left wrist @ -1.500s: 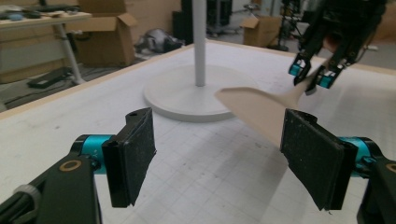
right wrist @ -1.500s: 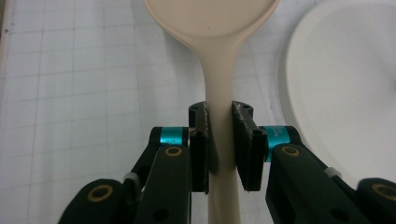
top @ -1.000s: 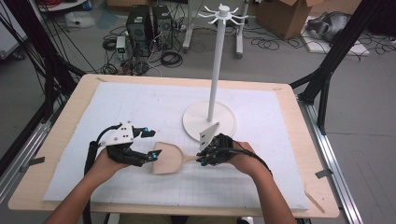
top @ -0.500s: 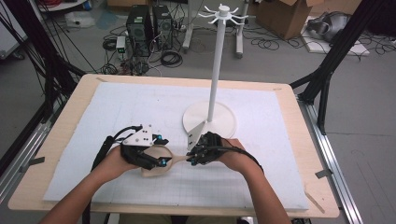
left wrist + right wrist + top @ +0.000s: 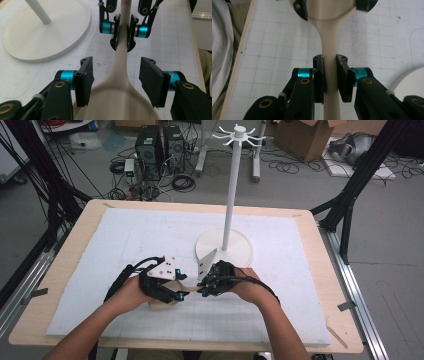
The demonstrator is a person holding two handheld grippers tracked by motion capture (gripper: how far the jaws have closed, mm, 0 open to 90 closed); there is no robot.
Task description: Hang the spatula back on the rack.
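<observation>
Left hand-held gripper [image 5: 115,75] now spread, spoon [image 5: 120,82] right-held

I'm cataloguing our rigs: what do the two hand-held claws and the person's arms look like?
Both the left claw and the right claw are black, with flat black jaws, turquoise metal collars and brass-coloured rivets. Each carries a grey three-cornered plate on top and trails a black cable. The person's forearms are bare, with no sleeves in sight.

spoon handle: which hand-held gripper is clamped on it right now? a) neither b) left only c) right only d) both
c: the right hand-held gripper has its jaws pressed on the spoon handle, while the left hand-held gripper stands open either side of the spoon's neck with gaps.
</observation>
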